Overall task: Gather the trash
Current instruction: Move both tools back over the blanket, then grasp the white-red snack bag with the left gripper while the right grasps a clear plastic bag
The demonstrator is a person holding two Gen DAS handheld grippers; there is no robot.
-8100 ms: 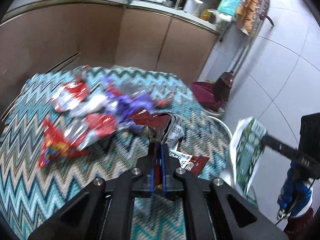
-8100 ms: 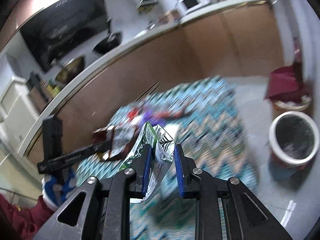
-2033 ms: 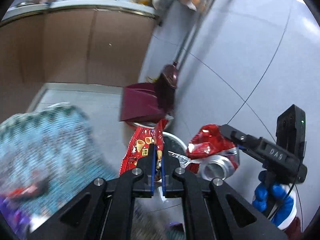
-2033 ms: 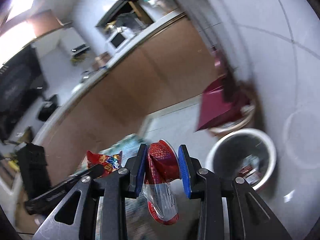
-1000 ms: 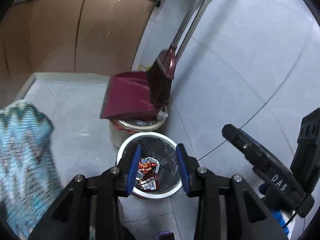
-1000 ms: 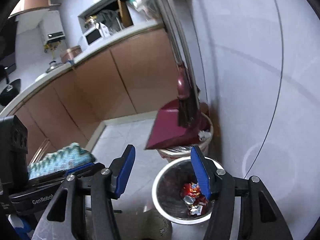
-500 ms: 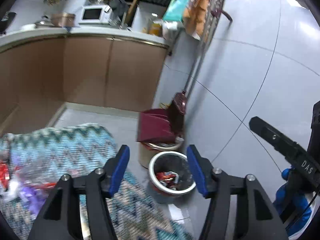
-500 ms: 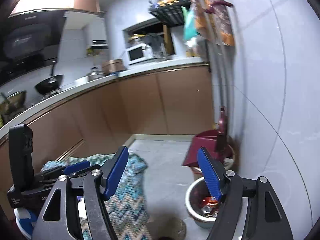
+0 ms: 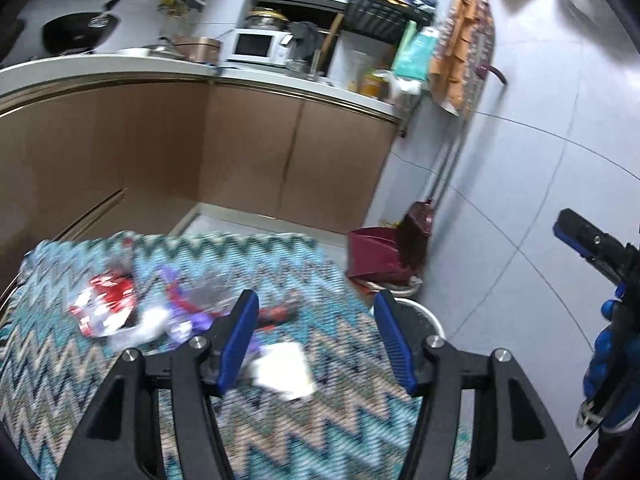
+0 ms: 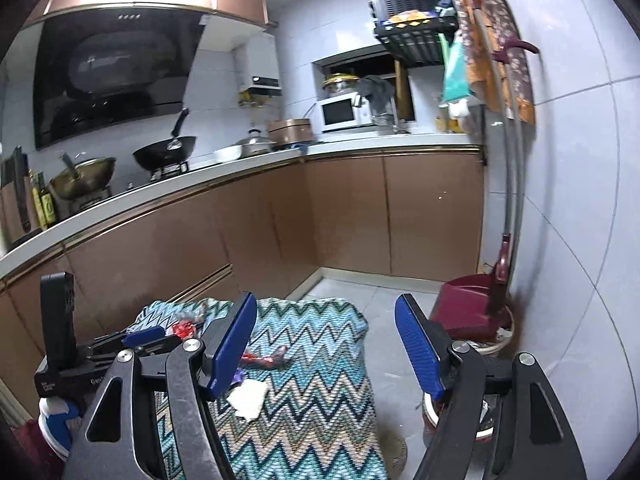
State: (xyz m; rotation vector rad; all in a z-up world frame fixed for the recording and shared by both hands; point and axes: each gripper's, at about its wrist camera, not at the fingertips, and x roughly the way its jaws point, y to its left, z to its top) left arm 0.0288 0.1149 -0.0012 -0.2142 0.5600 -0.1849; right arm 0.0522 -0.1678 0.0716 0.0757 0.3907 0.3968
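While we hover over the zigzag cloth (image 9: 304, 432), both our left gripper (image 9: 316, 334) and right gripper (image 10: 326, 346) spread wide and empty, blurred wrappers (image 9: 108, 310) and white paper scrap (image 9: 286, 368) on the cloth, white bin (image 9: 420, 314) just beside its edge, dustpan (image 10: 466, 306) behind.

Two seconds back, the left tongs (image 9: 316, 336) were pinched on a red snack wrapper and the right tongs (image 10: 326, 346) on a crushed red can. Now both stand apart with nothing between the blue pads. A second ago both views looked down into the white bin (image 9: 420, 314); now it sits half hidden behind the pads, at lower right of each frame. Both views have lifted and swung toward the zigzag-patterned surface (image 9: 200, 420), which fills the lower left again. The pile on it is thinner than eight seconds ago: red and purple wrappers (image 9: 120, 308), blurred, and a white scrap (image 9: 286, 368) remain.
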